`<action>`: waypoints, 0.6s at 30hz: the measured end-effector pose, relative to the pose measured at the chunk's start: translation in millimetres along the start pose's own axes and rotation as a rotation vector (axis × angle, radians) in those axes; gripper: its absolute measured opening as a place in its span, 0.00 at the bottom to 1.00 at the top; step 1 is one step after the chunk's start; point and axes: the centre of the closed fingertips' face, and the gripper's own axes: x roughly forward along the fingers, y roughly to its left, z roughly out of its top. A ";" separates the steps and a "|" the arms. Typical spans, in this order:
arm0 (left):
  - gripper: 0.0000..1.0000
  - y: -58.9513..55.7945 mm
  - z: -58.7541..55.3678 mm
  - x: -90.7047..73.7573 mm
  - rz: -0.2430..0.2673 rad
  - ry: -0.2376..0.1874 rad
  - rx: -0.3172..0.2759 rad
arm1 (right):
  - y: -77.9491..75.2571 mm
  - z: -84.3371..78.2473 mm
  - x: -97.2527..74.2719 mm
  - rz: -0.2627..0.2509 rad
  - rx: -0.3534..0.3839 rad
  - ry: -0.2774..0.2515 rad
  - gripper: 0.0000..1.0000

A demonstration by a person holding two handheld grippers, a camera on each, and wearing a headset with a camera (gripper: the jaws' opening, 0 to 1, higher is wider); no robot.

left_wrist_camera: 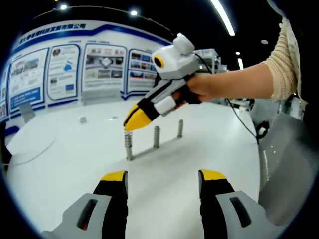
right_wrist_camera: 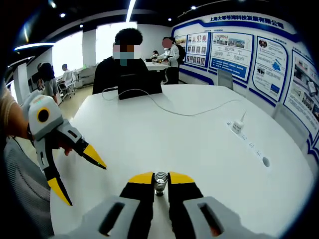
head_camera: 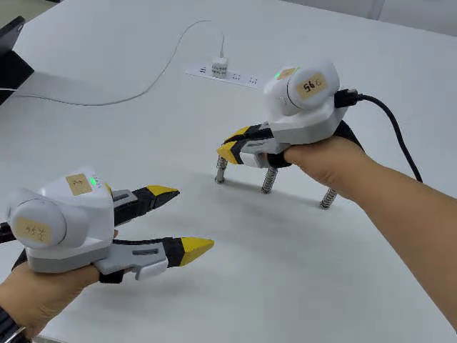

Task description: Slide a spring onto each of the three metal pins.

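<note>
Three upright metal pins stand in a row on the white table, each with a spring around it: left pin (head_camera: 221, 170), middle pin (head_camera: 269, 180), right pin (head_camera: 328, 198). My right gripper (head_camera: 228, 151) hovers over the left pin, its jaws shut on the top of that pin's spring (right_wrist_camera: 160, 183). In the left gripper view the same spring (left_wrist_camera: 128, 142) sits high on its pin, leaving bare metal below, with the right gripper (left_wrist_camera: 133, 121) touching its top. My left gripper (head_camera: 182, 220) is open and empty, held low in front of the pins and well clear of them.
A white power strip with a plugged-in charger (head_camera: 220, 68) and a thin cable lies at the far side of the table. A dark device (head_camera: 11, 57) sits at the far left edge. People sit beyond the table's far end (right_wrist_camera: 124, 69).
</note>
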 end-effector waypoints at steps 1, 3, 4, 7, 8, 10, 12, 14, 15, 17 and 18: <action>0.58 0.0 -0.1 -0.1 0.000 0.000 -0.001 | -0.5 -1.0 2.5 0.001 0.002 0.003 0.11; 0.58 0.1 -0.2 0.0 0.001 0.000 -0.003 | 0.7 -3.2 4.7 0.002 0.003 0.010 0.11; 0.58 0.0 -0.2 0.0 0.001 0.001 -0.003 | 1.4 -3.8 5.1 0.003 0.003 0.013 0.11; 0.58 -0.4 0.0 0.0 0.000 0.001 -0.004 | 2.7 -5.0 6.4 0.003 0.007 0.017 0.11; 0.58 -0.2 -0.1 0.0 0.001 0.001 -0.004 | 3.8 -5.4 7.1 0.004 0.008 0.017 0.11; 0.58 0.1 -0.2 -0.3 0.002 0.001 -0.005 | 4.3 -6.7 8.1 0.001 0.005 0.022 0.11; 0.58 0.4 -0.4 -0.6 0.003 0.000 -0.006 | 1.3 -9.4 10.3 0.001 0.008 0.026 0.11; 0.58 0.8 -1.1 -0.9 0.004 0.001 -0.008 | 1.7 -11.7 12.0 -0.003 0.004 0.031 0.11; 0.58 1.0 -1.4 -1.0 0.004 0.001 -0.008 | 1.5 -13.0 14.7 0.000 0.003 0.035 0.11; 0.58 0.9 -1.5 -1.3 0.005 0.000 -0.011 | 2.4 -14.9 17.2 0.000 -0.002 0.041 0.11; 0.58 1.1 -1.8 -1.4 0.007 0.000 -0.011 | 2.8 -15.6 18.0 -0.002 -0.006 0.043 0.11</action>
